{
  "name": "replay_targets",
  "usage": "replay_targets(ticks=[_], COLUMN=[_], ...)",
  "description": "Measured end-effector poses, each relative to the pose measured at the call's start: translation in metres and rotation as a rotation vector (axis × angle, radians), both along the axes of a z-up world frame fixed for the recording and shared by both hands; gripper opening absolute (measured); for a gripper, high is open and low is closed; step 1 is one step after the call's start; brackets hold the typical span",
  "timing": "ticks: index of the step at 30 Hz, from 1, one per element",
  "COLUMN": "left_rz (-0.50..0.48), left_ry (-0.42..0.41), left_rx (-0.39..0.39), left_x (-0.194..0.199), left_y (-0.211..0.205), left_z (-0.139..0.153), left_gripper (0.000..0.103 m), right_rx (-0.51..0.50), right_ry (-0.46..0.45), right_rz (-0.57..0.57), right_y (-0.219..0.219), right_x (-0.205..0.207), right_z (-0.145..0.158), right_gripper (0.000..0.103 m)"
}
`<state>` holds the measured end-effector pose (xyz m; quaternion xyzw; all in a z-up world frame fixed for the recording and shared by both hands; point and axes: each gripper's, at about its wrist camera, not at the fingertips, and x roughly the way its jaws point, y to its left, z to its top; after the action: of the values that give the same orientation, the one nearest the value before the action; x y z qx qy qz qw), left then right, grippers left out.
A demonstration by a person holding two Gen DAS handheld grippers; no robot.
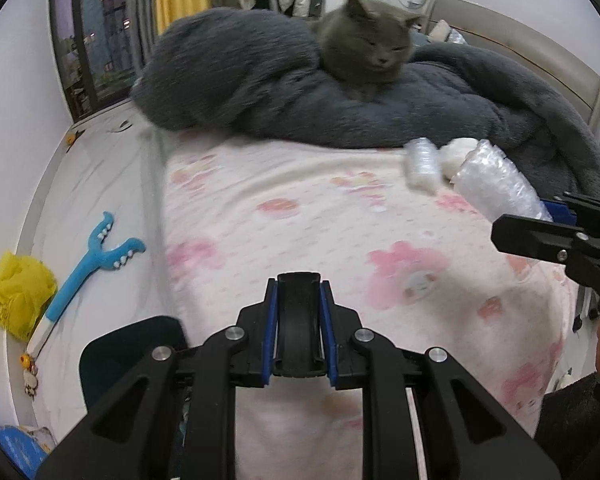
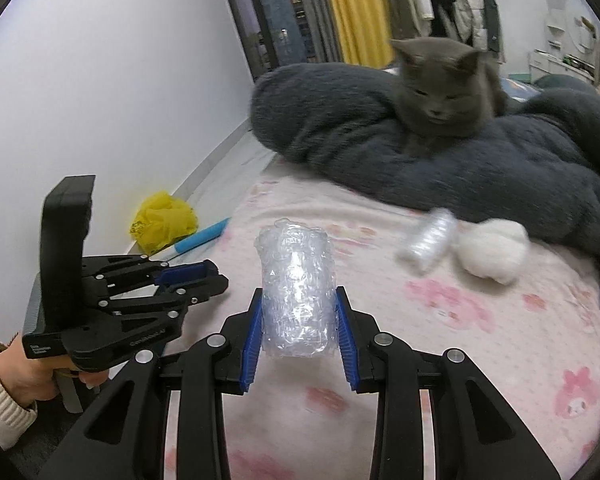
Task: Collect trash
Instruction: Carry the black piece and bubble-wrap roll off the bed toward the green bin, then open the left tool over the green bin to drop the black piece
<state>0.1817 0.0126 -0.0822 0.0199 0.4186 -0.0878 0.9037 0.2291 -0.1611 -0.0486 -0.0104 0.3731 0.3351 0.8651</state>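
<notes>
My right gripper (image 2: pixel 298 340) is shut on a roll of clear bubble wrap (image 2: pixel 296 292) and holds it above the pink flowered bed sheet (image 2: pixel 480 340). The roll also shows in the left wrist view (image 1: pixel 496 184) at the right edge. My left gripper (image 1: pixel 299 332) is shut on a black curved object (image 1: pixel 299 320), low over the sheet; it also shows in the right wrist view (image 2: pixel 192 280). A small clear plastic piece (image 2: pixel 428 240) and a white crumpled tissue wad (image 2: pixel 496 252) lie on the sheet by the grey blanket. They also show in the left wrist view, the piece (image 1: pixel 420 160) and the wad (image 1: pixel 456 156).
A grey cat (image 1: pixel 364 48) sits on a fluffy grey blanket (image 1: pixel 260 80) at the far side of the bed. On the floor to the left lie a yellow plastic bag (image 1: pixel 18 296) and a blue toy stick (image 1: pixel 88 268). A dark bin (image 1: pixel 128 356) stands beside the bed.
</notes>
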Motion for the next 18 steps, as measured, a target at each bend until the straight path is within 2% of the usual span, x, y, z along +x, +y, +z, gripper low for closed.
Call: replay_targets(ticks=[18], left_rz=[0.15], left_ry=[0.089], left_rx=[0.004], left_x=[-0.011], left_y=[0.105], left_z=[-0.029], left_gripper=[0.022], right_rx=[0.006], right_ry=[0.001], right_rz=[0.151], right_y=[0.11], right_x=[-0.001], right_z=[0.001], right_gripper=[0.034])
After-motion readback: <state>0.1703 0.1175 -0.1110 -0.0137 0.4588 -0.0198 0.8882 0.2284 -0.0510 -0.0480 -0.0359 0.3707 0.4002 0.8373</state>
